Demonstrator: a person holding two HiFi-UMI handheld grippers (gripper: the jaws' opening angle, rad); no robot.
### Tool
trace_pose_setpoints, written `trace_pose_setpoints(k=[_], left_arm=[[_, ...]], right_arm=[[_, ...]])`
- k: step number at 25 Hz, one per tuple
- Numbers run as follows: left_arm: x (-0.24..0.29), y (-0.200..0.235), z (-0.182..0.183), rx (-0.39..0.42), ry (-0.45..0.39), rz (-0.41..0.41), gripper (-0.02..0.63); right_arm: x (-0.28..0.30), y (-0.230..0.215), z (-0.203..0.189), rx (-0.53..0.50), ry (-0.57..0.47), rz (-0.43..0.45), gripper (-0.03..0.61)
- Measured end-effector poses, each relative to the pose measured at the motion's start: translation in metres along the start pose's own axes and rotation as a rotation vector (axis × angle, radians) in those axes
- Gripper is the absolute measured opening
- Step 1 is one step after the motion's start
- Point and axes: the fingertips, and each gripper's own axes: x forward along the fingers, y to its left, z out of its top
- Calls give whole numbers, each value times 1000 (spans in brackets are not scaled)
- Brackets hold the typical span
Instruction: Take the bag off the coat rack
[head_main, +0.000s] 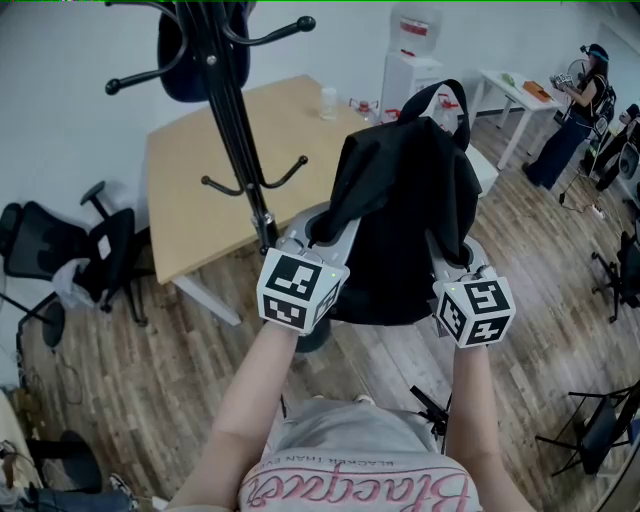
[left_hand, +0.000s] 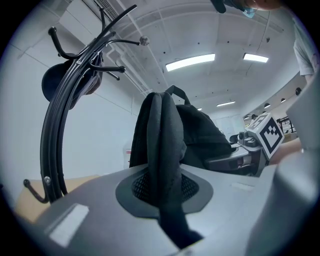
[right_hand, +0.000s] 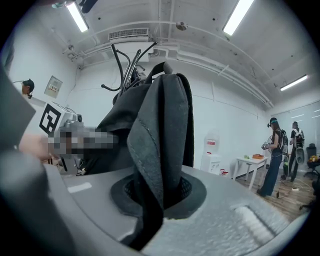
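**Black bag held up in two grippers beside the coat rack**

A black fabric bag (head_main: 405, 200), shaped like a small backpack, hangs in mid-air in front of the person, above a wooden floor. Its cloth drapes and folds, so it looks soft and floppy, and it will likely sag and swing rather than hold its shape. It appears fairly light and nearly empty, though that is a guess from how it hangs. The weave looks matte, not slippery, and nothing about it seems fragile. A top carry loop stands free at its upper edge; that loop or the thick seamed edges look like the firmest places to grip.

The left gripper (head_main: 322, 232) has its jaws nearly closed, pinching a thick fold of the bag's near left edge. The right gripper (head_main: 447, 258) is closed the same way on a fold at the near right edge. The bag rises between and beyond the two grippers, spread across the gap between them.

The black coat rack (head_main: 232, 130) stands just left of the bag. No hook seems to pass through the loop, so the bag appears clear of the rack. Another dark item hangs on the rack's top. Behind are a light wooden table (head_main: 200, 190) and a water dispenser (head_main: 412, 60).
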Motion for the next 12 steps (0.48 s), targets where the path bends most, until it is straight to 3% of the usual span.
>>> trace_pose_setpoints(k=[12], left_arm=[[-4, -5, 3, -22, -15, 4, 63]], right_arm=[[-10, 2, 1, 13, -15, -5, 35]])
